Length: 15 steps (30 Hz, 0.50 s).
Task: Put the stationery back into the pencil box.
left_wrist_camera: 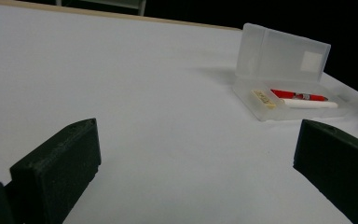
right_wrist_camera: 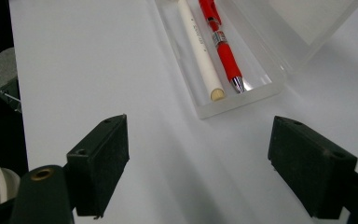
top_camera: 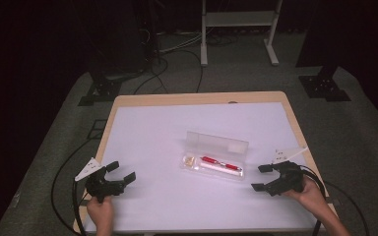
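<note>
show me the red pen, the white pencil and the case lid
red pen point(right_wrist_camera: 224, 51), right gripper view, on its red grip
white pencil point(right_wrist_camera: 200, 51), right gripper view, mid-shaft
case lid point(left_wrist_camera: 279, 53), left gripper view, on its upright clear panel

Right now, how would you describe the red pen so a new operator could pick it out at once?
Start at the white table and find the clear plastic case near its middle, lid standing open. Three things lie in its tray: a small tan eraser, a white pencil and the red pen. The pen is the only red one, on the lid's side of the pencil, with a silver tip.
</note>
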Each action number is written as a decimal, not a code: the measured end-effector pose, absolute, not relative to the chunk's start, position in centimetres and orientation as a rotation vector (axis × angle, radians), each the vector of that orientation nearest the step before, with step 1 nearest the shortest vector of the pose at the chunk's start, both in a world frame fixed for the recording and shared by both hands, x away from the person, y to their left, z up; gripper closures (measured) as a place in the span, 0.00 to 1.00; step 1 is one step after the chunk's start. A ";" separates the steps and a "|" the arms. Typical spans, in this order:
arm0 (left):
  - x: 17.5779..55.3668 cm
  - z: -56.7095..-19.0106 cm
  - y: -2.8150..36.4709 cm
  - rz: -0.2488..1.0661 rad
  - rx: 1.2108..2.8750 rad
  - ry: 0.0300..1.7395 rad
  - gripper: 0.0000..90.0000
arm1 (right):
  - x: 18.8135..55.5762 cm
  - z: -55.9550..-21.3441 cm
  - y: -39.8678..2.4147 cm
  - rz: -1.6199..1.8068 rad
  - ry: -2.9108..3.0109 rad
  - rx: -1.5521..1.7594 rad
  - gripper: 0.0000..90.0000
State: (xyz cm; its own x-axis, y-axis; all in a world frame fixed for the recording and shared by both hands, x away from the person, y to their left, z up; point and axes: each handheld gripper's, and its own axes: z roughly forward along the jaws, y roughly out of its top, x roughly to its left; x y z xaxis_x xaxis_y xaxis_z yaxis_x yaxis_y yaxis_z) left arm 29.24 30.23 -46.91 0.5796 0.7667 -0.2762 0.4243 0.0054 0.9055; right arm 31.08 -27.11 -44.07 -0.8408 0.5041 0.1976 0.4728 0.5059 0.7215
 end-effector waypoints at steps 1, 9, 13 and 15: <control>29.2 -46.9 30.2 0.359 1.621 1.020 0.00 | 31.0 -44.1 -27.2 1.272 2.691 0.876 0.22; 29.2 -46.9 30.2 0.357 1.621 1.019 0.00 | 30.6 -44.7 -27.8 1.271 2.689 0.898 0.22; 29.2 -46.9 30.2 0.358 1.622 1.020 0.00 | 30.3 -44.7 -28.0 1.278 2.682 0.904 0.21; 29.2 -46.9 30.2 0.358 1.622 1.020 0.00 | 30.1 -44.7 -28.0 1.281 2.678 0.906 0.21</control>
